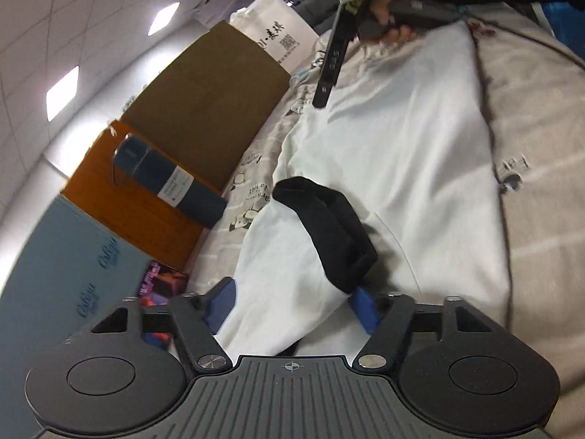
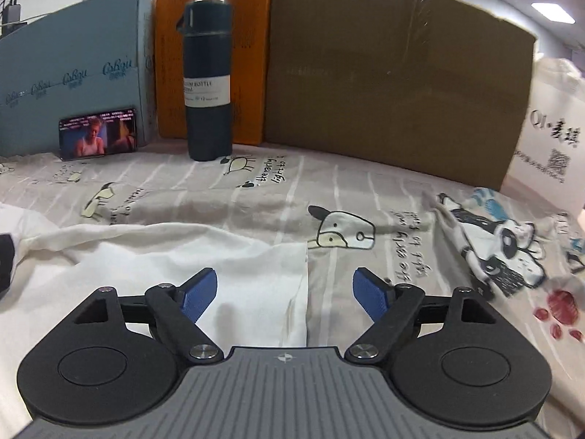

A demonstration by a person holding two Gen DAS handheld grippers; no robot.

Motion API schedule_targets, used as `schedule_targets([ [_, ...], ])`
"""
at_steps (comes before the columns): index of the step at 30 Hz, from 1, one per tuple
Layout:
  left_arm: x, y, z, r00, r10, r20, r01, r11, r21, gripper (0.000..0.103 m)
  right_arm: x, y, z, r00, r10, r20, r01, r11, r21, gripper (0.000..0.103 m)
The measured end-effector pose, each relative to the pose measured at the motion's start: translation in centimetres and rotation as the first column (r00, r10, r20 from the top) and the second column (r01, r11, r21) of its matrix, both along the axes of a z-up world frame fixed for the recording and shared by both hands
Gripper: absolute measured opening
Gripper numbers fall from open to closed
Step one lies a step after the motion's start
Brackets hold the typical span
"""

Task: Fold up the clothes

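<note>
Our left claw [image 1: 290, 305] has its blue pads spread wide, with a fold of the white shirt [image 1: 402, 153] bunched up between them; the pads stand apart and do not pinch the cloth, so we read it as open, not gripping. Just ahead of it the shirt's black collar [image 1: 329, 234] lies curled on the white fabric.

Our right claw [image 2: 285, 294] is also wide open and holds nothing. It hangs low over the shirt's straight edge [image 2: 305, 285], one pad above the white cloth and the other above the printed bedsheet [image 2: 365, 190].

The shirt lies on the sheet, fairly smooth and roughly oblong in the left view, with creases and a raised fold near the collar. We judge the folding to be partway at most: no tidy, compact stack shows. Whether the sleeves are tucked under we cannot tell.

Beyond the sheet stand a dark bottle [image 2: 208, 80], a phone [image 2: 98, 133] and cardboard boxes [image 2: 398, 80].
</note>
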State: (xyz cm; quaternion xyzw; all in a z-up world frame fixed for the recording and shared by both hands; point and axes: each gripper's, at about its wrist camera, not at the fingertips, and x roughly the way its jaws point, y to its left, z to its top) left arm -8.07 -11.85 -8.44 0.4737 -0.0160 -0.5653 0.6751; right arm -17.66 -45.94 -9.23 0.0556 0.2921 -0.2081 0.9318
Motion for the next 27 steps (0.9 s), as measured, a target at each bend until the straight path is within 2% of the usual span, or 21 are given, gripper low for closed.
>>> schedule_targets([
  [1, 0.5, -0.2, 0.1, 0.999, 0.008, -0.035, -0.008, 1.000, -0.002, 0.021, 0.6, -0.8, -0.2, 1.000, 0.007, 0.005, -0.007, 1.000, 0.025, 0.082],
  [2, 0.9, -0.3, 0.1, 0.998, 0.012, -0.065, -0.013, 1.000, -0.013, 0.019, 1.1, -1.7, -0.4, 1.000, 0.017, 0.012, -0.018, 0.998, 0.052, 0.082],
  [4, 1.7, -0.5, 0.3, 0.994, 0.031, -0.104, -0.037, 0.998, -0.050, 0.008, 2.0, -3.1, -0.9, 0.999, 0.043, 0.028, -0.045, 0.993, 0.105, 0.082],
  [7, 3.5, -0.5, 1.2, 0.983, 0.111, -0.146, -0.132, 0.980, -0.148, 0.006, 2.7, -3.9, -1.4, 0.998, 0.057, 0.033, -0.061, 0.988, 0.142, 0.075],
  [9, 5.1, -0.9, 2.0, 0.972, 0.164, -0.171, -0.199, 0.956, -0.217, 0.005, 2.6, -3.7, -1.3, 0.996, 0.072, 0.046, -0.078, 0.987, 0.140, 0.038],
  [10, 5.8, -1.2, 2.3, 0.965, 0.191, -0.178, -0.232, 0.939, -0.253, 0.004, 2.5, -3.5, -1.3, 0.996, 0.080, 0.047, -0.085, 0.986, 0.140, 0.034],
  [12, 7.3, -2.3, 2.9, 0.955, 0.239, -0.178, -0.284, 0.911, -0.300, 0.003, 2.4, -2.8, -1.2, 0.995, 0.095, 0.043, -0.100, 0.988, 0.114, 0.015],
  [14, 8.8, -3.4, 3.4, 0.942, 0.286, -0.178, -0.332, 0.878, -0.344, 0.001, 2.3, -2.0, -0.8, 0.995, 0.089, 0.048, -0.092, 0.993, 0.068, 0.010],
  [17, 11.0, -5.1, 4.3, 0.917, 0.354, -0.184, -0.399, 0.821, -0.408, 0.000, 2.4, -1.0, 0.2, 0.996, 0.059, 0.070, -0.057, 0.998, -0.026, 0.008],
  [19, 12.8, -7.1, 3.9, 0.910, 0.369, -0.189, -0.415, 0.819, -0.396, 0.000, 2.9, -0.9, 0.7, 0.997, 0.032, 0.067, -0.026, 0.996, -0.082, 0.008],
  [21, 14.4, -9.0, 2.9, 0.899, 0.394, -0.192, -0.437, 0.827, -0.353, 0.000, 3.9, -1.3, 0.4, 0.999, 0.012, 0.038, -0.008, 0.996, -0.094, 0.008],
  [24, 16.2, -11.8, 0.7, 0.880, 0.430, -0.201, -0.469, 0.854, -0.227, 0.000, 5.2, -1.8, -0.8, 1.000, -0.006, -0.022, 0.004, 0.996, -0.089, 0.008],
  [26, 17.0, -13.0, -1.1, 0.867, 0.457, -0.197, -0.485, 0.865, -0.127, 0.006, 5.5, -2.1, -1.4, 0.999, -0.010, -0.047, 0.006, 0.996, -0.086, 0.010],
  [27, 17.4, -13.5, -1.7, 0.859, 0.473, -0.195, -0.495, 0.865, -0.085, 0.009, 5.4, -2.1, -1.3, 0.999, -0.016, -0.042, 0.012, 0.996, -0.087, 0.016],
])
